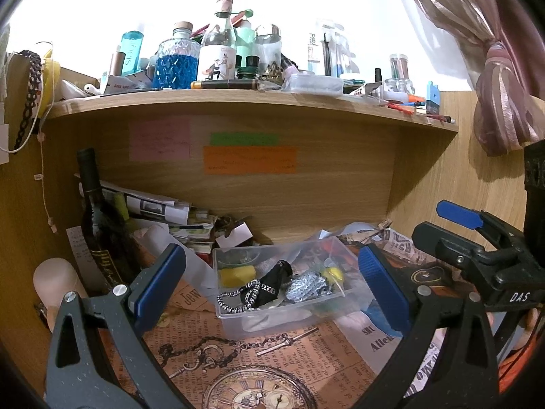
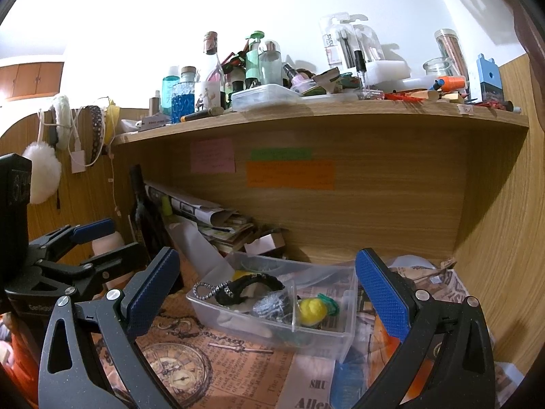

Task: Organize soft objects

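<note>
Scrunchies (image 1: 262, 286) in clear bin (image 1: 306, 310); "Jewel" newsprint mat (image 1: 190, 301); both claws (image 1: 272, 286) (image 2: 269, 300) wide, empty

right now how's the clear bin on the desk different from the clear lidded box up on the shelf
The clear bin on the desk is open-topped and deeper, while the lidded box on the shelf is closed and flatter. The bin visibly holds soft items, a black cord piece and a yellow one; the box's contents can't be made out. Both are clear plastic rectangles.

Left wrist view low over the desk, facing the shelf (image 1: 252, 102) back wall, right wrist view alongside from the right, both close on the clear box (image 1: 282, 293) (image 2: 272, 310)
</note>
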`<state>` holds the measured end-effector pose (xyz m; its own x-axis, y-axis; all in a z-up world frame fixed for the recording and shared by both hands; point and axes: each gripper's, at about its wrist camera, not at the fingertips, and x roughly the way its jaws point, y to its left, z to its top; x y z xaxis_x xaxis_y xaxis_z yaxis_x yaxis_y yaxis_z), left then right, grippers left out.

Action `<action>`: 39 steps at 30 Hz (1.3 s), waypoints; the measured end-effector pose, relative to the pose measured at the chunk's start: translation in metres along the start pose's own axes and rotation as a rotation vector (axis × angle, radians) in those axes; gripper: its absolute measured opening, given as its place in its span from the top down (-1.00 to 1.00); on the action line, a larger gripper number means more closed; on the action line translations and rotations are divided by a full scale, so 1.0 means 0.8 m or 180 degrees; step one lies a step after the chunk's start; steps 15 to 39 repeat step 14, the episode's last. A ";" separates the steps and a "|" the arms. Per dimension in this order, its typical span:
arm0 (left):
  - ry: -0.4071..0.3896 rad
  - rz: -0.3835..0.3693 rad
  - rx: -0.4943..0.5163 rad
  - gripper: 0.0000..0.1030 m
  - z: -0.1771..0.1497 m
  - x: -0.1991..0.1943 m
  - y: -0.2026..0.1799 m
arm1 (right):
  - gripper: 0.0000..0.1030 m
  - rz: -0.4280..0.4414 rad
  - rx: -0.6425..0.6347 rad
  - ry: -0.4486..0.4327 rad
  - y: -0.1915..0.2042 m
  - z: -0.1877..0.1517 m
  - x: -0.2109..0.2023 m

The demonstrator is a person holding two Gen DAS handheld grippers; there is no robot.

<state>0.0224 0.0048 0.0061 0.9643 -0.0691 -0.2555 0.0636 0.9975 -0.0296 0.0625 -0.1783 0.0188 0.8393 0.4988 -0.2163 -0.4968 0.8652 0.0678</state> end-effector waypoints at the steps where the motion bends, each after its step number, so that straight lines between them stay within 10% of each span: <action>1: -0.0003 -0.0007 -0.0004 -1.00 0.000 0.000 0.001 | -1.00 0.0000 0.0005 0.0000 0.000 0.000 0.001; 39: 0.0032 -0.0055 -0.0040 -1.00 -0.002 0.007 0.010 | -1.00 0.0003 0.0025 0.0067 0.001 -0.005 0.009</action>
